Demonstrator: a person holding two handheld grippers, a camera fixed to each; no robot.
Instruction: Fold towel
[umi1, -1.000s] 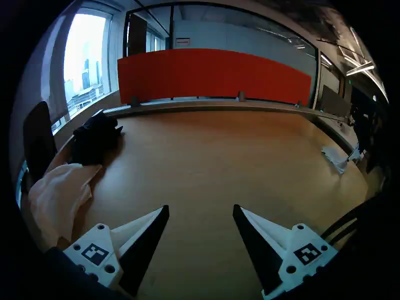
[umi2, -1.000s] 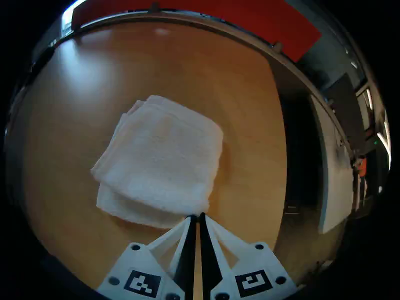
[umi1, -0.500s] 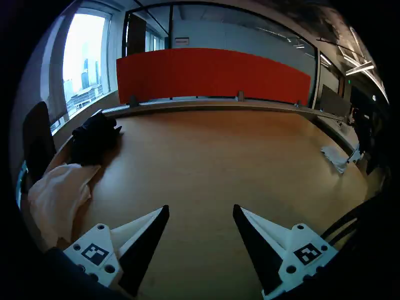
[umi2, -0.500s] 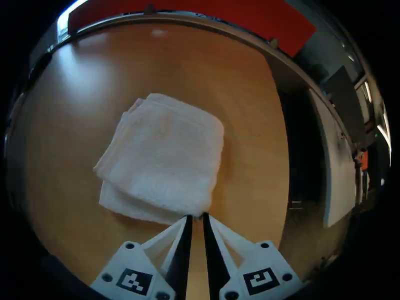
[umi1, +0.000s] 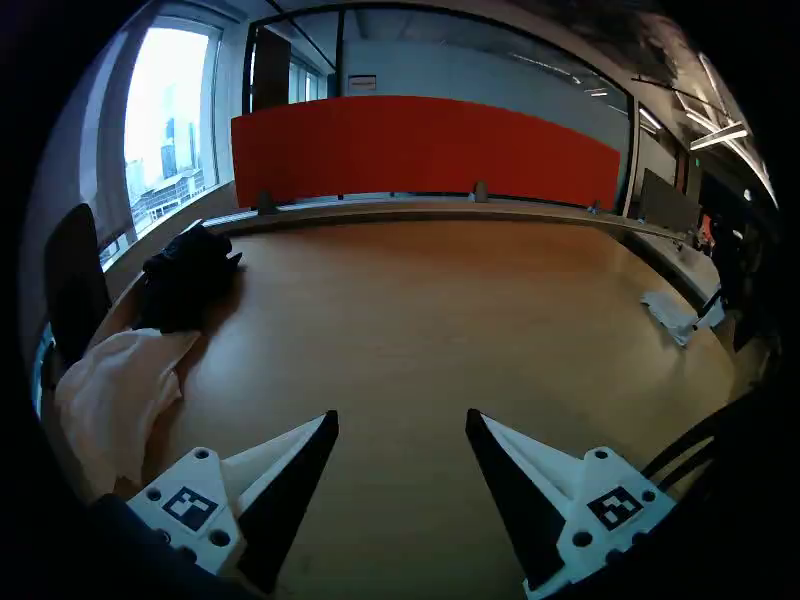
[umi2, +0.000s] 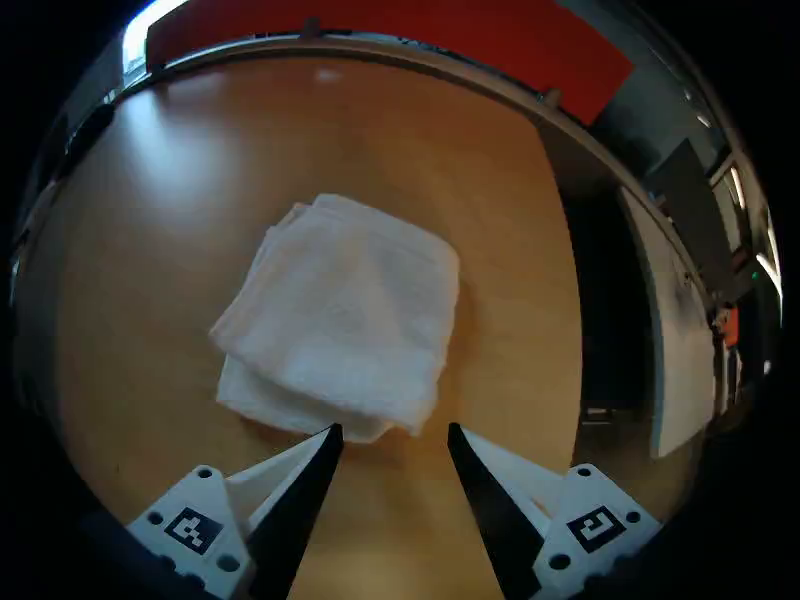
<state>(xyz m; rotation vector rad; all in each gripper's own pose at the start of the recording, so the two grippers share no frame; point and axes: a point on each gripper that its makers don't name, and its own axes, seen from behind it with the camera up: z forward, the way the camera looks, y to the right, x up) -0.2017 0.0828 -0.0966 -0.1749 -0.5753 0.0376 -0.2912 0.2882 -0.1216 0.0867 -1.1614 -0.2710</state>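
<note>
With towel (umi2: 345, 315) folded mid-frame, left gripper (umi1: 401, 414) and right gripper (umi2: 392, 430) spread wide, layers are best left undisturbed.

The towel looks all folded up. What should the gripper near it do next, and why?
Probably lift the right gripper up and away. The towel lies folded in layers on the table, and the gripper is open at its near edge, gripping nothing. The fold looks done, so nothing seems left to pinch.

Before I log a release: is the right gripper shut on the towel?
No, the right gripper stands wide open; the towel lies flat ahead of it.
</note>
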